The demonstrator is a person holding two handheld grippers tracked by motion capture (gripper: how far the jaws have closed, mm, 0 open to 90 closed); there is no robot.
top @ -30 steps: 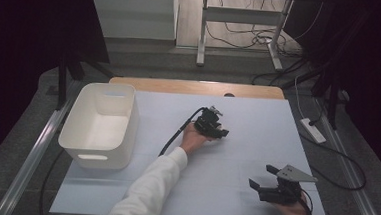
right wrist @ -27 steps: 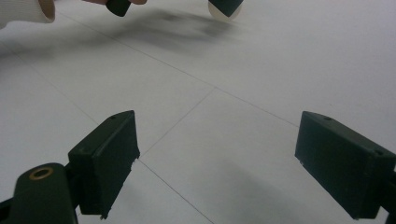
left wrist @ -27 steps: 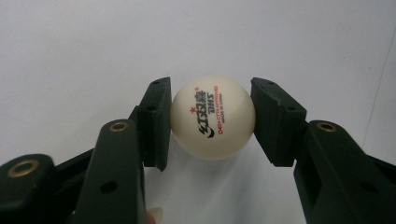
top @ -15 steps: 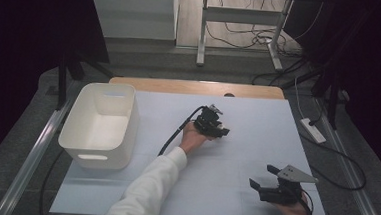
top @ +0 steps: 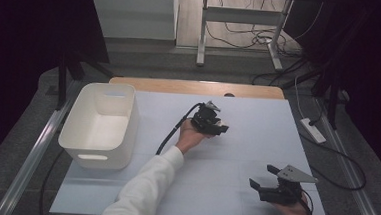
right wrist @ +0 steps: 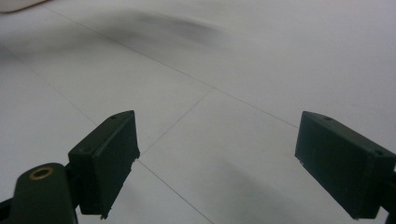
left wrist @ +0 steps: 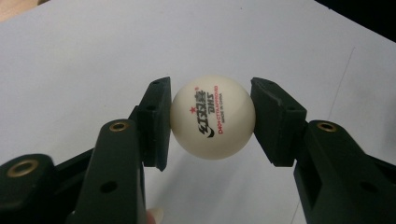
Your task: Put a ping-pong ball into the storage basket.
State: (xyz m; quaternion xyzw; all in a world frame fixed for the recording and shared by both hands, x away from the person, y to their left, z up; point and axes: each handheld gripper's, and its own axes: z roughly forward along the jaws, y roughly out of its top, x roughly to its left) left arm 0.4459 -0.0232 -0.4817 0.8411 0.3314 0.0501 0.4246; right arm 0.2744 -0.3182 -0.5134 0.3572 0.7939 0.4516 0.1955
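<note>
A white table-tennis ball with black and red print sits between the two black pads of my left gripper, which is shut on it above the white table top. In the high view that left gripper is held near the middle of the table, its cable trailing back toward the sleeve. My right gripper rests at the table's front right, jaws wide apart. In the right gripper view its fingers frame bare table with nothing between them.
A white plastic bin stands at the table's left side. The white table sheet has a wooden strip along its far edge. A power strip and cables lie on the floor to the right.
My left gripper has lifted slightly with the ball. The right gripper has kept still.
</note>
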